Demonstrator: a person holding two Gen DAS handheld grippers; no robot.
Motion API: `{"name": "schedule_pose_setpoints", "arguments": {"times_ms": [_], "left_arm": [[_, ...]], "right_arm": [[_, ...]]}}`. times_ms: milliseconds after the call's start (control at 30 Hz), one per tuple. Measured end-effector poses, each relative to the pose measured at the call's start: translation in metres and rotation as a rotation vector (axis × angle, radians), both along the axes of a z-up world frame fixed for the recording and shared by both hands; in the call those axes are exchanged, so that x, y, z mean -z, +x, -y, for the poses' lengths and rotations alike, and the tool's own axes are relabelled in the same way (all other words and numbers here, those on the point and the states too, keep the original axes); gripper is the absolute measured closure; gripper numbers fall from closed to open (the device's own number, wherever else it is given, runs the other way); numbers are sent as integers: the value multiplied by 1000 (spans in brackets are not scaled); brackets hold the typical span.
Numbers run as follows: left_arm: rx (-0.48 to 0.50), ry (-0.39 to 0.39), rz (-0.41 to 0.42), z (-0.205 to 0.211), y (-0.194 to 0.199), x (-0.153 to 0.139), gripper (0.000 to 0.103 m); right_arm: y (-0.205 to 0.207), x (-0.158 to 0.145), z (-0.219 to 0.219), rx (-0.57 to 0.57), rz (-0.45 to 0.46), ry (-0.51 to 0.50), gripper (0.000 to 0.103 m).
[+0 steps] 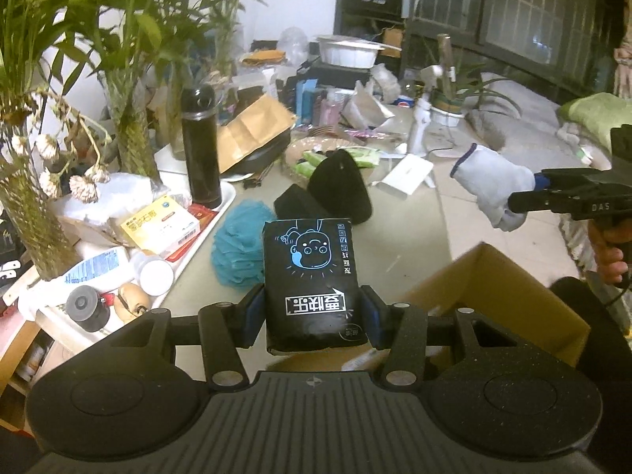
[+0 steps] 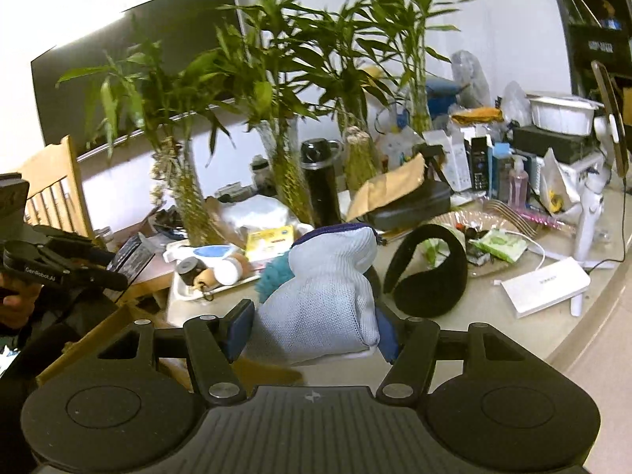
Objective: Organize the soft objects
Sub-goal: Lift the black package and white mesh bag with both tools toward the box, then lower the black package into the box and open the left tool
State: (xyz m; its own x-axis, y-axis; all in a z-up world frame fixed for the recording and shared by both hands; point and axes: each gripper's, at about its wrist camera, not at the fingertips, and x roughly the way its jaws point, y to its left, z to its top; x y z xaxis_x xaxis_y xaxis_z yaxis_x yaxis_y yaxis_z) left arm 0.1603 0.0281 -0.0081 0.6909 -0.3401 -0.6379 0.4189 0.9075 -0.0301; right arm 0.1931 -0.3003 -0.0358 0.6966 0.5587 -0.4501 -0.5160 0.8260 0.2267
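Note:
My left gripper (image 1: 314,312) is shut on a black tissue pack (image 1: 312,276) printed with a blue cartoon, and holds it above the table. The pack's lower part sits between the blue pads. My right gripper (image 2: 312,324) is shut on a white knitted glove (image 2: 324,296) with a dark blue cuff. In the left wrist view that glove (image 1: 493,185) hangs from the right gripper (image 1: 527,191) over the floor. An open cardboard box (image 1: 493,288) lies below, between the two grippers. Black earmuffs (image 2: 426,272) and a teal bath pouf (image 1: 237,245) rest on the table.
A white tray (image 1: 213,221) at the left holds bottles, a yellow box and a black flask (image 1: 201,146). Bamboo plants in glass vases (image 2: 288,173) stand behind it. A white flat box (image 2: 545,286) and a white phone stand (image 2: 592,205) are at the right. Clutter fills the back.

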Motion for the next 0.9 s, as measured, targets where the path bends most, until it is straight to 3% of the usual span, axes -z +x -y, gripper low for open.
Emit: {"name": "schedule_pose_setpoints", "arguments": {"times_ms": [233,467,600,667,700,900], "left_arm": [[45,-3,10,9,-29,-5,54],[77,13,-31,18,-43,6,54],[64,-27,-63,20,-44,16,52],[57,-41,-71,21,-44,19,36],[48,-42,-68,21,-46,21,34],[0,-24,-34,19,-64,21,33]], "right_arm": [[-30,-9,-1,-39,11,32,37],[-51,-11,-5,-61,8,38,37],[-60,-9,-9,-73,4,44,37],[-63,-9,-7,-74,-9,73,37],[-64,-9,-6,-74,-15,89,37],[-73,-7,-3,-65,-32,100,37]]}}
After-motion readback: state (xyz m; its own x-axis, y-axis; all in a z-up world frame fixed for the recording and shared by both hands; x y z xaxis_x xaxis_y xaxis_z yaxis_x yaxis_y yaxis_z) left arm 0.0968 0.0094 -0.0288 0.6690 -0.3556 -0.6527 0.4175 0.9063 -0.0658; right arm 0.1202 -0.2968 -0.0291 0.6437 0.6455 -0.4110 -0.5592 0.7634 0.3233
